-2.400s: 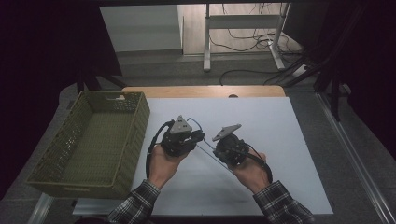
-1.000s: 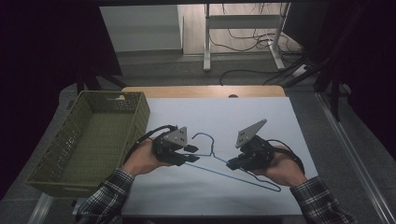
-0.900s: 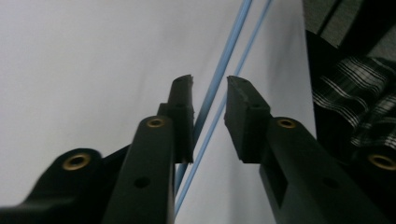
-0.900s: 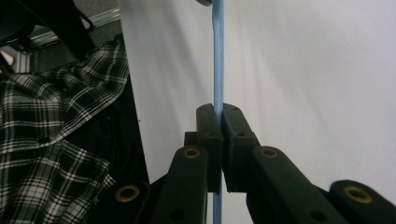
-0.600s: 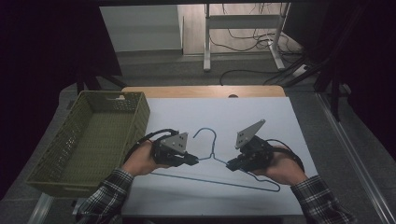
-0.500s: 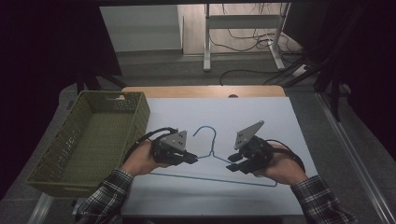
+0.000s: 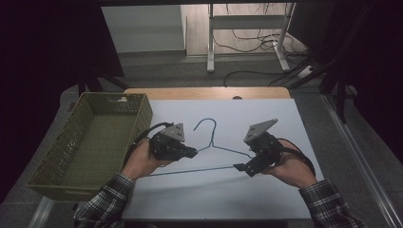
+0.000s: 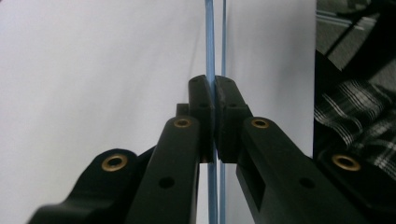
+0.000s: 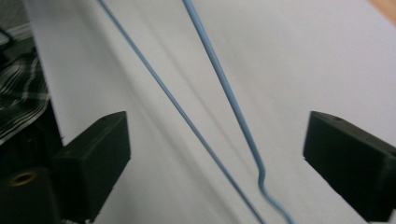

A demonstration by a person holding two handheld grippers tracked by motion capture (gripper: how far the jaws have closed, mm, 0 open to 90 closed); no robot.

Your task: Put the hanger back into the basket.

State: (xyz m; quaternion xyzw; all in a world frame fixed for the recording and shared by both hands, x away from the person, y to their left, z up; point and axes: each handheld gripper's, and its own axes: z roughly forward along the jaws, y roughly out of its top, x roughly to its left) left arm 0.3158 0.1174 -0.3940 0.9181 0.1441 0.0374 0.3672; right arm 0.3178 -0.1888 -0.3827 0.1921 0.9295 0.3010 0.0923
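green basket (image 7: pixel 90 142), white table (image 7: pixel 266 199)

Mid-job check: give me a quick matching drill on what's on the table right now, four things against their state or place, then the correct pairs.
Things:
1. left gripper
2. right gripper
3. basket
4. hanger

States or places:
A. olive, woven, at the left edge of the white sheet
B. jaws wide apart with wire running between them
C. thin blue wire, hook pointing away from the person
D. jaws closed on a blue wire

Pairs: 1-D, 2-B, 3-A, 4-C
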